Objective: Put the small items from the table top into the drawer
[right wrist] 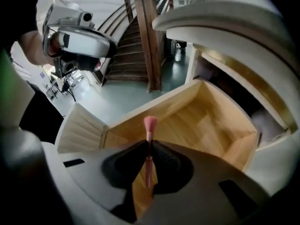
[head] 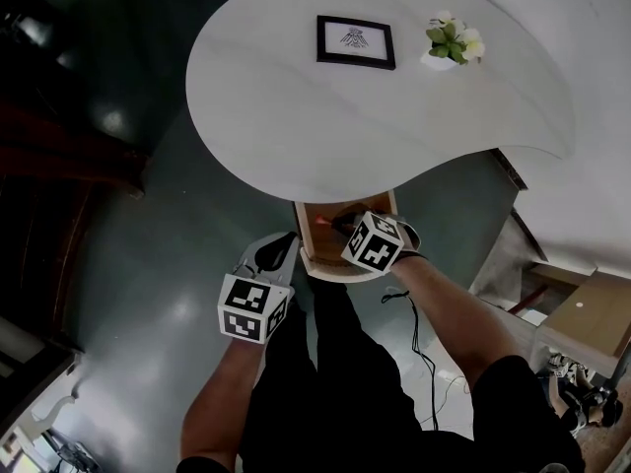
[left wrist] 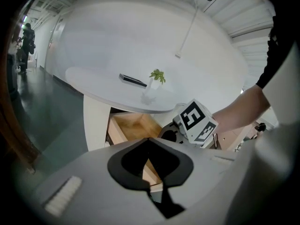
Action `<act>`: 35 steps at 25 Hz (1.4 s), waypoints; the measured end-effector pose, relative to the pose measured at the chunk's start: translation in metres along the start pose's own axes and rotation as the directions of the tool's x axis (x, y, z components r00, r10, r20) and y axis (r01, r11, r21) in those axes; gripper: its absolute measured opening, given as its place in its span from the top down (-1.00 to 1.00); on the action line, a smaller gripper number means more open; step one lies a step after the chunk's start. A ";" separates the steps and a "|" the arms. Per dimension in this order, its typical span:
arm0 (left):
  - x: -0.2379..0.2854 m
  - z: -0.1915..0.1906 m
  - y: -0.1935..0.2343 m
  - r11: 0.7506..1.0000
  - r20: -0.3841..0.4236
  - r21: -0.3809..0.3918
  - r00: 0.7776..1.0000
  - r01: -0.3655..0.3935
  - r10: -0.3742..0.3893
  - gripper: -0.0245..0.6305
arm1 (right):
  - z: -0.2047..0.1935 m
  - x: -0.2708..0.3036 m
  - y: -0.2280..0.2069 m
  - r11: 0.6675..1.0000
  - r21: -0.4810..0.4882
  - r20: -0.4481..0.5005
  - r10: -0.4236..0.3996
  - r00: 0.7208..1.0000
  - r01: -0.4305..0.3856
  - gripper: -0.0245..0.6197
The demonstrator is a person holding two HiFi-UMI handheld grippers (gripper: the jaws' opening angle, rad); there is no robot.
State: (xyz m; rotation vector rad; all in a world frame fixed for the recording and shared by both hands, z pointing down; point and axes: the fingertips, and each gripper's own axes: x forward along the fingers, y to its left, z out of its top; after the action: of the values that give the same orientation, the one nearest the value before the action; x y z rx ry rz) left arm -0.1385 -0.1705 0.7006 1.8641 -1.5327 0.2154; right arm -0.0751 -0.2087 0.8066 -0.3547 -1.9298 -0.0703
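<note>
A slim pink makeup brush (right wrist: 150,125) with a pink tuft is pinched upright in my right gripper (right wrist: 149,143), which is shut on its handle. It hangs over the open wooden drawer (right wrist: 201,121), whose light-wood inside shows nothing else. In the head view the right gripper (head: 343,227) reaches into the drawer (head: 314,249) under the table edge. My left gripper (head: 279,254) hovers just left of the drawer, jaws together with nothing between them. The left gripper (left wrist: 149,139) faces the drawer (left wrist: 129,128) and the other gripper's marker cube (left wrist: 197,121).
The white rounded table top (head: 276,97) carries a black picture frame (head: 355,40) and a small potted plant (head: 454,42). A wooden staircase (right wrist: 140,32) rises beyond the drawer. The floor is dark green. A cable (head: 419,343) trails at my right.
</note>
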 end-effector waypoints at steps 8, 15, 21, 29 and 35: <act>0.001 -0.011 0.010 1.000 -0.017 -0.019 1.000 -0.024 0.024 0.89 | -0.013 0.033 -0.008 0.999 -0.027 -0.088 0.029 0.996 -0.031 0.76; 0.004 -0.019 0.019 0.999 -0.037 -0.025 0.999 -0.036 0.035 0.89 | -0.028 0.054 -0.018 0.999 -0.002 -0.153 0.047 0.987 -0.048 0.76; 0.003 -0.023 0.020 0.999 -0.045 -0.028 0.998 -0.040 0.039 0.89 | -0.028 0.068 -0.014 0.996 -0.069 -0.156 0.041 0.987 -0.052 0.76; -0.003 -0.012 0.018 0.999 -0.029 -0.011 0.999 -0.045 0.045 0.89 | -0.024 0.060 -0.011 0.996 -0.079 -0.145 0.022 0.989 -0.034 0.69; -0.020 0.006 0.007 0.999 -0.010 0.011 0.999 -0.038 0.038 0.89 | -0.010 0.028 -0.010 0.995 -0.096 -0.134 -0.008 0.991 -0.005 0.69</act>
State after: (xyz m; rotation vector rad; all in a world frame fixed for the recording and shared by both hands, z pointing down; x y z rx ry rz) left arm -0.1526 -0.1581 0.6883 1.8412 -1.5639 0.2507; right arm -0.0788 -0.2145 0.8371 -0.4027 -1.7977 -0.1837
